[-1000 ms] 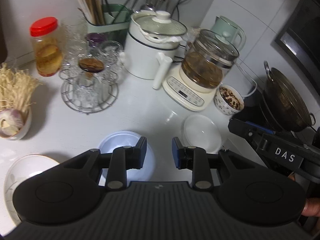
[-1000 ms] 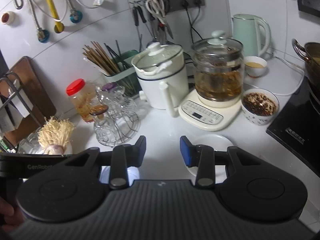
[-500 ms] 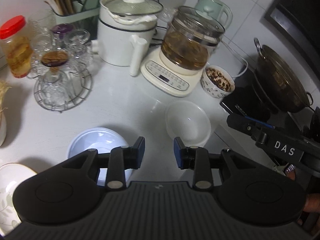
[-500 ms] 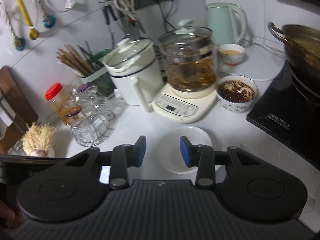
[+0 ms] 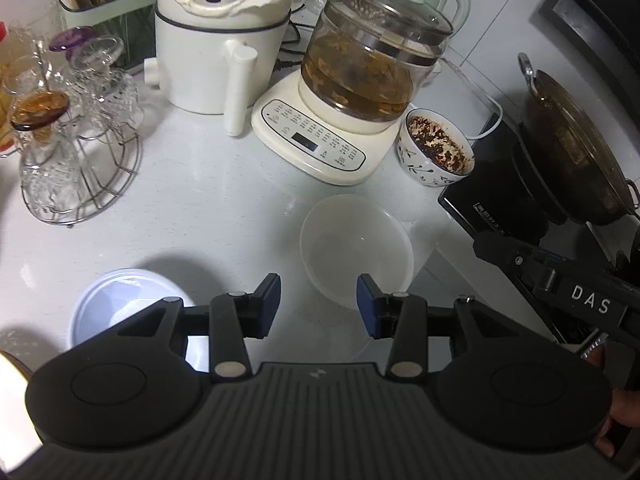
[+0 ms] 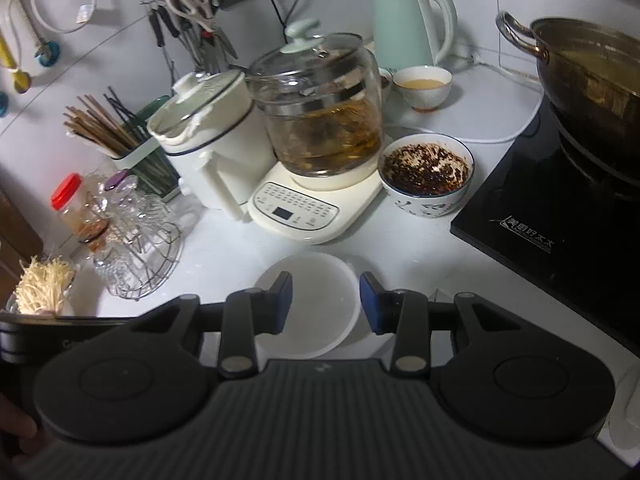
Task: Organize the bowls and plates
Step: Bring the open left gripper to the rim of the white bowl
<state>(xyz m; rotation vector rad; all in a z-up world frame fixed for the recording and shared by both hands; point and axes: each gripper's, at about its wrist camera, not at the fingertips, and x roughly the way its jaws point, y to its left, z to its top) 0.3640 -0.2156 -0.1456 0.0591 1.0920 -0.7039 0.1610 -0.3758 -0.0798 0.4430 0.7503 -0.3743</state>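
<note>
White counter carries my translucent bowl, in front of the kettle base. My left gripper, jaws just widened, holds nothing above its near rim; my right gripper hangs parted and empty over it too. Blue-white bowl sits leftward.

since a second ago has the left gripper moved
Yes. The left gripper has shifted from over the blue bowl toward the white bowl, its jaws opening, empty.

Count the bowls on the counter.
4: an empty white bowl ahead of both grippers, a bluish-white bowl at lower left, a patterned bowl of dark flakes beside the glass kettle base, a small bowl of tan liquid behind. Others may be hidden.
</note>
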